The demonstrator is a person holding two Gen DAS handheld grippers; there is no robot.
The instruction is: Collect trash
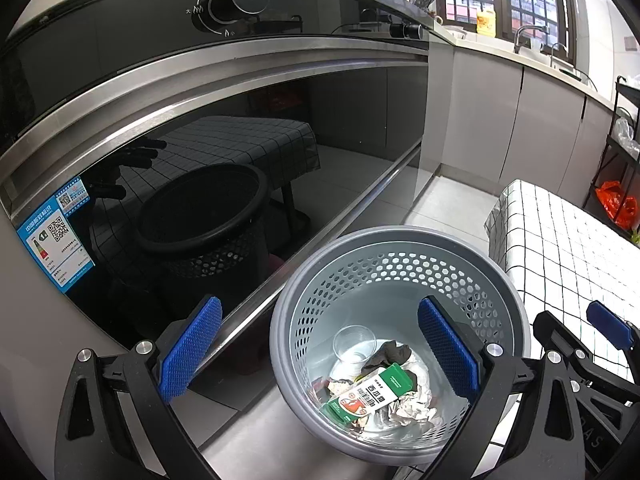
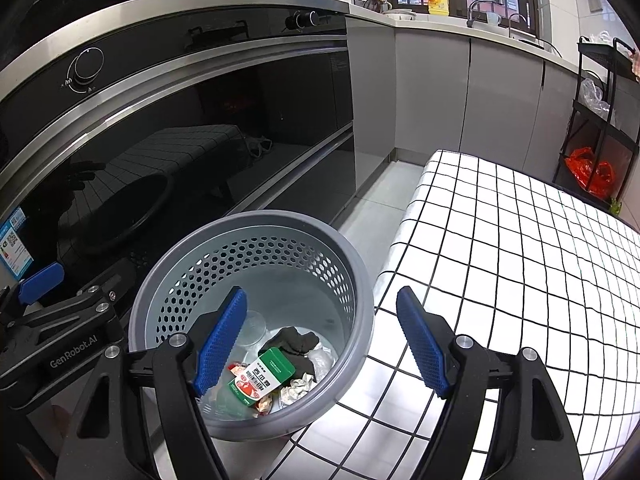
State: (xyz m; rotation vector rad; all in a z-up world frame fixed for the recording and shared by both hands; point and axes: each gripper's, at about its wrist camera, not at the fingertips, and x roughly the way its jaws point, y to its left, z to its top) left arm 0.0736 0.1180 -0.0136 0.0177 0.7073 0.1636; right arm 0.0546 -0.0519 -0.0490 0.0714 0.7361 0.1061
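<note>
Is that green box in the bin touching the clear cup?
Apart. The left wrist view shows dark crumpled trash and bare bin floor between the green box and the clear cup.

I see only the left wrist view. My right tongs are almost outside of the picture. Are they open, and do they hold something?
Observer: The right tongs are open and hold nothing.
Operator: Where do they point?
Observer: One pad is in front of the grey basket, the other is in front of the checked tablecloth.
Operator: Is there trash on that cloth?
Observer: On the part that the right wrist view shows, I see none.
</note>
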